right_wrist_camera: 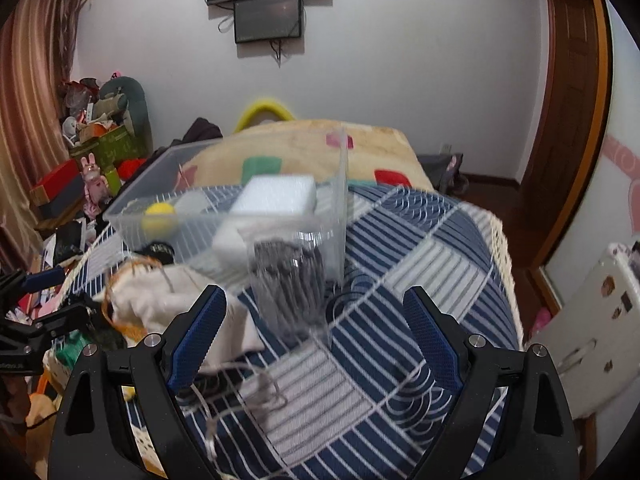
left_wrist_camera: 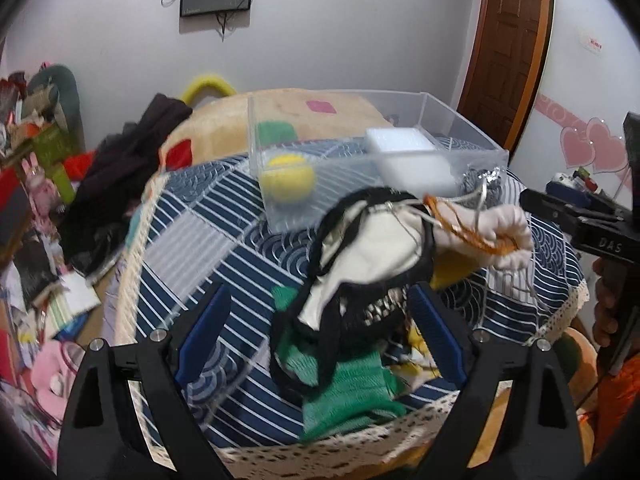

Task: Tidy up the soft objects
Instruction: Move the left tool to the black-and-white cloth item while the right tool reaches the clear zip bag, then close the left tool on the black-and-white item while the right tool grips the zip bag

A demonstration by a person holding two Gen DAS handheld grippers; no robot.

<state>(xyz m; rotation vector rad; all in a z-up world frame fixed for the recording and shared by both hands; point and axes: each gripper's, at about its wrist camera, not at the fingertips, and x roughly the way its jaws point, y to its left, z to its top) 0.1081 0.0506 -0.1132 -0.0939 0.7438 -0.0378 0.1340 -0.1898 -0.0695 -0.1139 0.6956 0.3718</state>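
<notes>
A clear plastic bin (left_wrist_camera: 460, 152) sits on the blue striped tablecloth (left_wrist_camera: 208, 216) covering the tabletop, holding a yellow ball (left_wrist_camera: 287, 178), a white foam block (left_wrist_camera: 404, 152) and a grey knitted piece (right_wrist_camera: 290, 276) pressed against its near wall. In front of it lies a heap of soft things: a cream drawstring pouch (left_wrist_camera: 492, 232) with an orange cord, a black-and-white garment (left_wrist_camera: 360, 256) and a green knit cloth (left_wrist_camera: 352, 396). The left gripper (left_wrist_camera: 320, 332) has its fingers spread wide around the heap, gripping nothing. The right gripper (right_wrist_camera: 316, 328) also has its fingers wide apart, empty, just short of the bin.
</notes>
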